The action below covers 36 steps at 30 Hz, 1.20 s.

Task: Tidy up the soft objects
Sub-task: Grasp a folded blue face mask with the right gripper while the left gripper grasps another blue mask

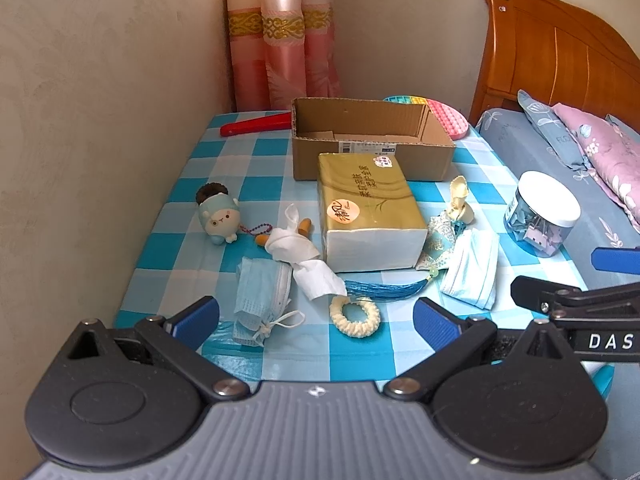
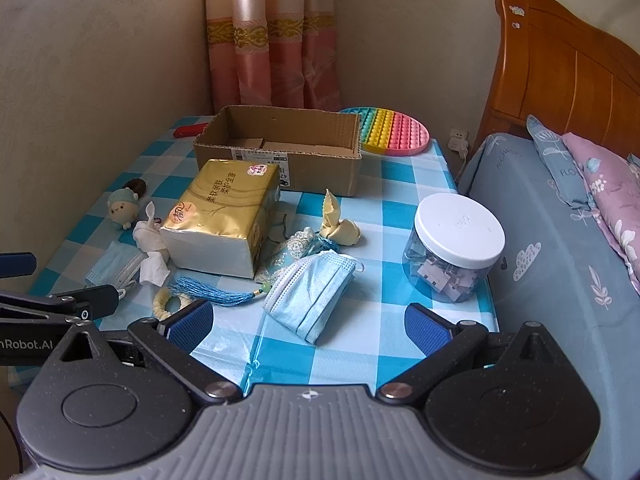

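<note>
On a blue-checked table lie a gold tissue pack (image 1: 370,210) (image 2: 224,216), two blue face masks (image 1: 262,298) (image 2: 312,294), a crumpled white tissue (image 1: 298,254), a cream scrunchie (image 1: 355,315), a blue tassel sachet (image 1: 384,290) (image 2: 212,291), a cream cloth bow (image 1: 460,202) (image 2: 338,220) and a small plush sheep (image 1: 219,218) (image 2: 123,207). An open cardboard box (image 1: 372,136) (image 2: 280,148) stands behind them. My left gripper (image 1: 316,322) hangs open near the left mask and the scrunchie. My right gripper (image 2: 308,326) is open just short of the right mask. Neither holds anything.
A clear jar (image 1: 544,214) (image 2: 454,248) with a white lid stands at the table's right edge, beside a bed (image 2: 560,240) with pillows. A rainbow pop mat (image 2: 390,130) and a red object (image 1: 256,124) lie behind the box. Walls and a pink curtain (image 1: 280,36) close the far side.
</note>
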### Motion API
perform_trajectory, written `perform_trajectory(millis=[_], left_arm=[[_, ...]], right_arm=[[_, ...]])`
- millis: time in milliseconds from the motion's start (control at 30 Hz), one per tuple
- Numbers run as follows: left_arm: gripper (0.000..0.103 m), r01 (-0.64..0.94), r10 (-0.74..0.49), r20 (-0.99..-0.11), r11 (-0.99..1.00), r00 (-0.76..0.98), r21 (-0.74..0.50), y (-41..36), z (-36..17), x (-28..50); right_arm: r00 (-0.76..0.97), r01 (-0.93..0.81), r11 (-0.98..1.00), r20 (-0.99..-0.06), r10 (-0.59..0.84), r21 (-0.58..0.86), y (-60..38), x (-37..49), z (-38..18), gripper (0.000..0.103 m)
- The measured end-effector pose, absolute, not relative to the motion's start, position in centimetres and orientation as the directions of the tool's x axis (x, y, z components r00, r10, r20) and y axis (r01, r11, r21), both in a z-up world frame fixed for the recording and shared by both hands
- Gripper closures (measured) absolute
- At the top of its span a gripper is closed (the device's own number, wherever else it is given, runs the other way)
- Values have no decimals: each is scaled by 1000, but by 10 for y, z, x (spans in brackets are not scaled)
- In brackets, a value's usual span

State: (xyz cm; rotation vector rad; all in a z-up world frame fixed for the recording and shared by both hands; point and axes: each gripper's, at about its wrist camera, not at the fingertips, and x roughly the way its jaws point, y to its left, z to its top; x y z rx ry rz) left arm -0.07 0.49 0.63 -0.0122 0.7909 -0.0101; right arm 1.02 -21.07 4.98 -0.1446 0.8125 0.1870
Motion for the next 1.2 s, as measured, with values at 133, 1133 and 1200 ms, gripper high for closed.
perform_trajectory(millis=[133, 1133, 1200], left_arm=[[1, 8, 0, -702, 1000, 712, 8, 4, 3, 1], [1, 44, -36, -701, 999, 712, -7, 32, -50, 28], [1, 43, -37, -704, 999, 709, -9, 32, -52, 29]], right_arm=[[670, -255, 966, -728, 145, -42, -209, 12, 48, 0], [649, -300, 948, -751, 124, -102, -214, 74, -11, 0], [646, -299, 948, -755, 114, -113, -208, 84, -17, 0]])
